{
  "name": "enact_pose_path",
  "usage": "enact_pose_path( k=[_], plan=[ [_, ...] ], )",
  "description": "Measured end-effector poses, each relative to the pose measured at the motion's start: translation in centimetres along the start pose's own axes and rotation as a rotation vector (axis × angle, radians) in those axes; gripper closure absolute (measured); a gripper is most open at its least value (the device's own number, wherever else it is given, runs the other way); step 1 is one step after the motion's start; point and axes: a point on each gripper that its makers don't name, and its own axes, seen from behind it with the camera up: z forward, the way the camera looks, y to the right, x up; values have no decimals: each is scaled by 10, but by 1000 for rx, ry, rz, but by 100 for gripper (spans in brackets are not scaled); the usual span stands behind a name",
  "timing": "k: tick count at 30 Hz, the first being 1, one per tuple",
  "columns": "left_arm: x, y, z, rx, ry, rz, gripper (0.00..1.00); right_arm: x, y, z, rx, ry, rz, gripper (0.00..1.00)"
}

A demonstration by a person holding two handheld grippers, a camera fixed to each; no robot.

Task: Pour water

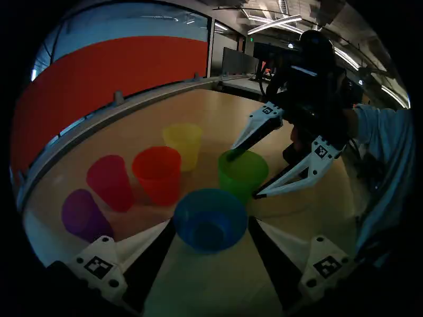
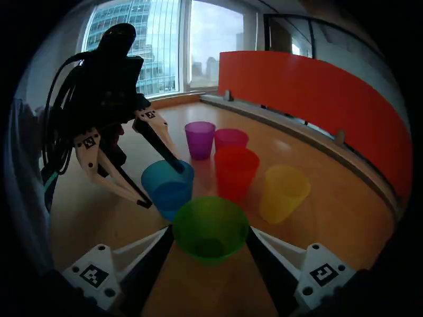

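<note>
A blue cup (image 1: 210, 214) stands on the wooden table (image 1: 222, 111), and my left gripper (image 1: 210, 221) is shut on it, one finger against each side. The right gripper view shows that same blue cup (image 2: 168, 191) with the left gripper (image 2: 164, 187) straddling it. A green cup (image 2: 210, 227) sits between the fingers of my right gripper (image 2: 209, 228), which press on both of its sides. From the left gripper view, the green cup (image 1: 244, 168) is just behind and right of the blue one, held by the right gripper (image 1: 244, 177). I cannot tell whether either cup holds water.
A yellow cup (image 1: 183, 142), a red cup (image 1: 157, 171), a magenta cup (image 1: 110, 179) and a purple cup (image 1: 82, 214) stand in a cluster beside the held cups. A red partition (image 1: 116, 74) runs along the table's edge. A person's sleeve (image 1: 380, 132) is behind the right gripper.
</note>
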Motion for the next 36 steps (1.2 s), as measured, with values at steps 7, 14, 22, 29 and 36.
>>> enact_pose_path(
  k=[7, 14, 22, 29, 36],
  plan=[
    [1, -3, 2, 12, 2, -8, 11, 2, 0, 0, 0, 2, -4, 1],
    [1, -3, 2, 11, 1, -8, 11, 1, 0, 0, -4, 5, -5, 1],
    [1, -3, 1, 13, 0, -9, 11, 2, -2, -1, -4, 21, -6, 8],
    [0, -2, -3, 18, 5, -8, 11, 11, 0, -10, -9, 46, 3, 7],
    [10, -1, -18, 35, 52, -17, 12, 20, -2, -21, -20, 60, -1, 8]
  ],
)
